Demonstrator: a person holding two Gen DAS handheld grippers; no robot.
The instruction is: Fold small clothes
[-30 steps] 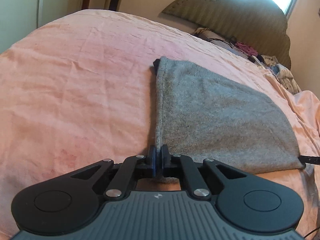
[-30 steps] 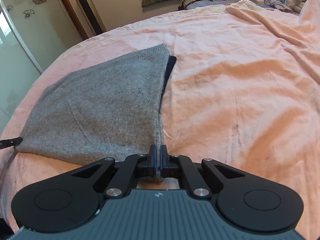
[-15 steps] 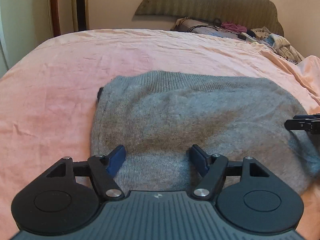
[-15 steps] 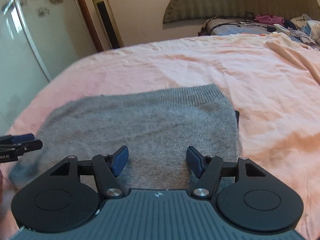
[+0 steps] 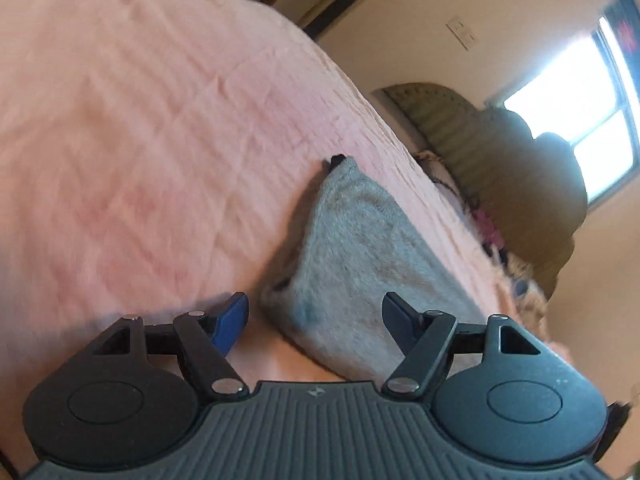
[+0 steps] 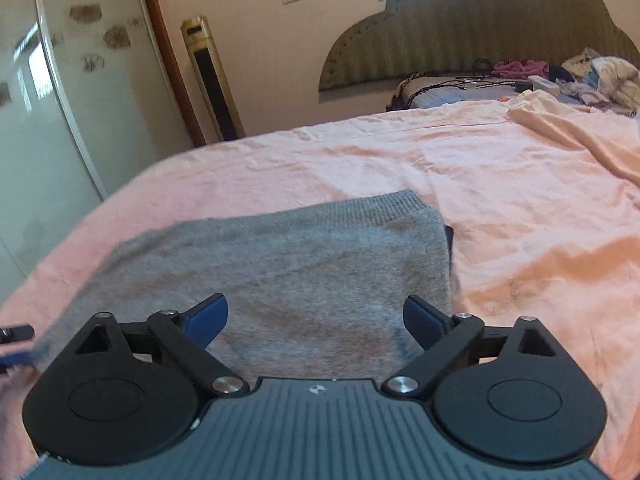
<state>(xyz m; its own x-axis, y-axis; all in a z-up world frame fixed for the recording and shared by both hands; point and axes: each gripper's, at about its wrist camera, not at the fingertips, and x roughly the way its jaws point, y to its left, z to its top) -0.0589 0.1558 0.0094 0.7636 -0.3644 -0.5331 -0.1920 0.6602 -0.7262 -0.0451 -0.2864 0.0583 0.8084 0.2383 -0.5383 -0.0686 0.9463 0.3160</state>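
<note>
Grey knit garment (image 6: 280, 276), already doubled over, lying flat on the pink bedsheet (image 6: 520, 208), its ribbed hem toward the headboard (image 6: 472, 28) and a dark inner layer showing at its right edge. Right gripper (image 6: 316, 318) hovers low over the garment's near edge, jaws spread wide and holding nothing. Left gripper (image 5: 316, 320), tilted and blurred, is poised at the garment's (image 5: 360, 248) near left corner, jaws likewise wide and empty; its fingertips (image 6: 16, 344) appear at the left margin of the right wrist view. Judged step: between folds, both tools released from the cloth. A further fold would call for each gripper to close on a near corner, both layers together, then carry the edge evenly across; a shallow pinch risks separating the layers.
</note>
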